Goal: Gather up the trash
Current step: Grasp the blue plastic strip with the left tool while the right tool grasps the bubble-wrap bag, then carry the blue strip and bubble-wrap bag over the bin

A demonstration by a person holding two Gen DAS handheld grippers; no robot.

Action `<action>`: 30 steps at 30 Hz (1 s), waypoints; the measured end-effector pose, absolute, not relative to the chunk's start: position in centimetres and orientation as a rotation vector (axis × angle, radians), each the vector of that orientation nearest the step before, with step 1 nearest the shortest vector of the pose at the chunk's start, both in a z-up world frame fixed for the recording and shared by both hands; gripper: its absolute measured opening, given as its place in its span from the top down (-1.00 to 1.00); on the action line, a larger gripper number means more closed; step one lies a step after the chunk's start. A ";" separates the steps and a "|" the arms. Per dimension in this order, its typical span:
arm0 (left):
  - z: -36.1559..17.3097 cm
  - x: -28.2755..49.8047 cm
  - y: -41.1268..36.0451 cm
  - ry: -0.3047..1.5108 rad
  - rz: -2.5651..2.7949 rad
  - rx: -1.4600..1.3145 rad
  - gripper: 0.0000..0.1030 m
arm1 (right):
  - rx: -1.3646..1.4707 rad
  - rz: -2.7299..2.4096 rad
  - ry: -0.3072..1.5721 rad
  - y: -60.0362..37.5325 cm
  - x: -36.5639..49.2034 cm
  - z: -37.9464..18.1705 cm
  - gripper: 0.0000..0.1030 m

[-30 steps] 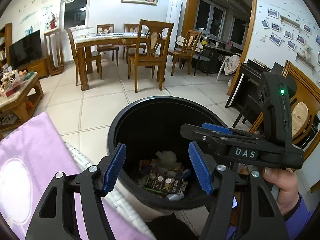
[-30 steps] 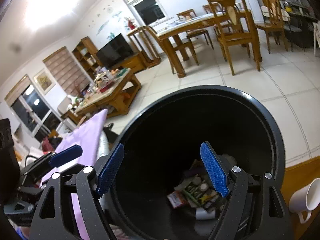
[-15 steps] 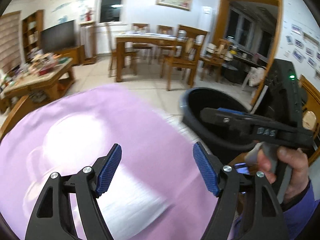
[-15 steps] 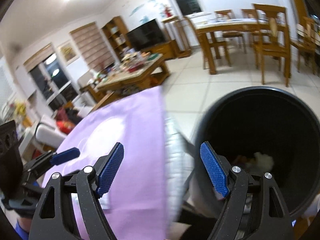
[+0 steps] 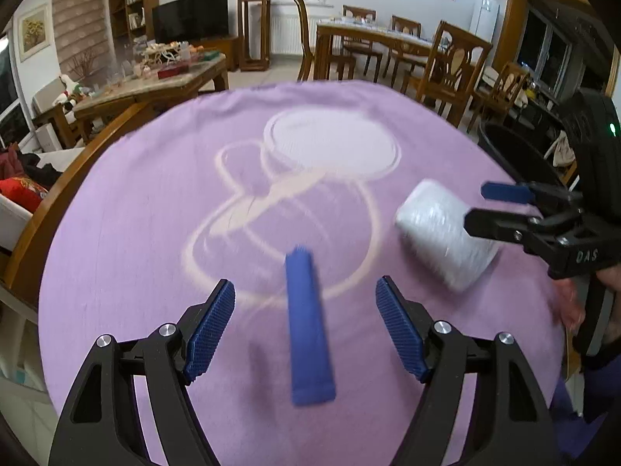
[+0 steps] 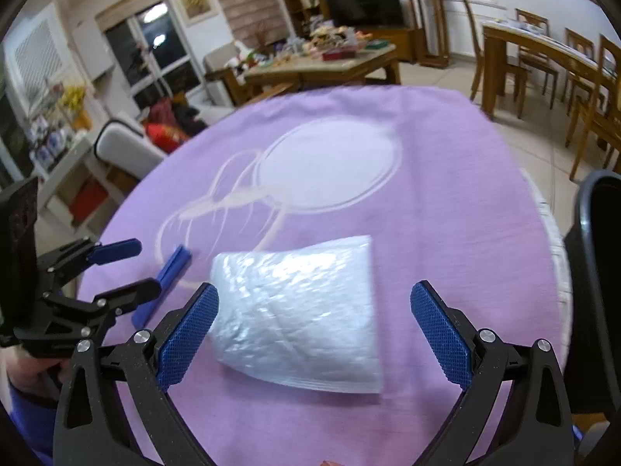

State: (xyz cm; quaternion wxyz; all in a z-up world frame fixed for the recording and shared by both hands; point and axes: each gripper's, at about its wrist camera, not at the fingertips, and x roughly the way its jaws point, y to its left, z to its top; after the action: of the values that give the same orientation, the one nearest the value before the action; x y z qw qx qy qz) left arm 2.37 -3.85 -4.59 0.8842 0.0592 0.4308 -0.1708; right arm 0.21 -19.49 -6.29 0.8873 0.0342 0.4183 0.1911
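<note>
Moved since the earlier frames: both views have swung off the black bin (image 6: 594, 272) and now look down on the purple-clothed worktop (image 5: 155, 194); the bin sits at the worktop's right edge, only its rim in view.

Item 1. Blue tube (image 5: 308, 326): lies flat on the cloth, lengthwise between the fingers of the left tongs (image 5: 304, 328), untouched. Left tongs: spread wide, empty.

Item 2. Silvery plastic pouch (image 6: 302, 310): lies flat on the cloth, just right of the tube, between the fingers of the right tongs (image 6: 314, 334), not touched as far as can be seen. Right tongs: spread wide, empty.

Hazards, as judged:
- Pouch looks slick and soft; a shallow pinch may slide off the film or catch only a corner, so it drops short of the bin.
- Tube is narrow and flat; closing too high may miss it, too low may gather cloth and drag the covering.
- Items lie close together; two pairs of tongs working at once may knock one another or push the neighbouring item aside.
- Motion blur in the left view suggests speed; a hurried closing risks misalignment.
</note>
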 end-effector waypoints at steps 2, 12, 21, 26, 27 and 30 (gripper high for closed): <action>-5.2 2.1 -3.6 0.907 -0.350 0.135 -0.44 | 0.044 0.398 0.895 -18.3 0.4 -6.8 -0.89; -6.3 1.6 -2.6 0.931 -0.374 0.130 0.21 | -0.133 0.364 0.944 -15.2 0.8 -9.1 -0.89; -5.9 2.0 -1.7 0.914 -0.372 0.116 0.62 | -0.133 0.406 0.880 -15.2 0.3 -7.8 -0.42; -4.5 2.0 -2.5 0.856 -0.377 0.117 0.62 | -0.056 0.429 0.834 -17.0 -0.1 -6.3 -0.38; -4.2 2.0 -2.8 0.846 -0.382 0.119 0.62 | -0.036 0.428 0.816 -17.6 -0.2 -5.6 -0.38; -2.8 1.9 -4.7 0.800 -0.415 0.123 0.62 | 0.015 0.415 0.774 -20.0 -0.6 -4.2 -0.39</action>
State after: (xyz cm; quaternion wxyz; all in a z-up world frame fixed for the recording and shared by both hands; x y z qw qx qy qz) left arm 1.92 -4.73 -2.85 0.8983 0.0594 0.3865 -0.2003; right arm -0.65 -19.97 -4.22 0.9052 0.0074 0.3745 0.2009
